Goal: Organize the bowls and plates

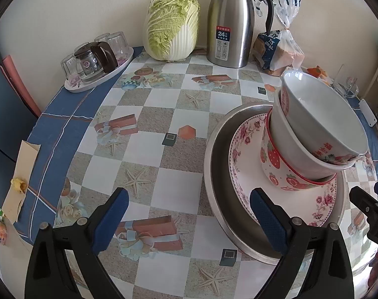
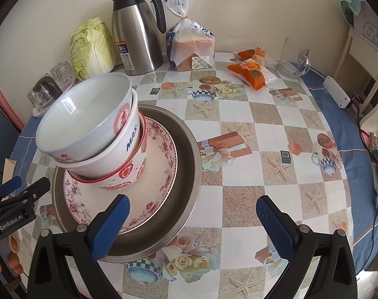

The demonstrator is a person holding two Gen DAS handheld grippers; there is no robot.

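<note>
Jaws apart on both sides: left gripper point(image 1: 189, 214) and right gripper point(image 2: 192, 218) hang open over the tablecloth point(image 2: 263, 129), holding nothing. Between them sits the steel pan point(image 2: 189, 154) with the floral plate point(image 2: 161, 154) inside, three bowls point(image 2: 94, 134) nested and tilted on top. Cabbage point(image 1: 171, 25) and thermos point(image 1: 228, 25) stand at the wall.

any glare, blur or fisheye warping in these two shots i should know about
Left wrist view: strong fisheye bending with dark corners; the steel jug shows soft window reflections; the stacked bowls are sharp. Right wrist view: same barrel warp; a bright window highlight sits inside the top bowl, and the tablecloth has mild sheen; no motion blur.
</note>
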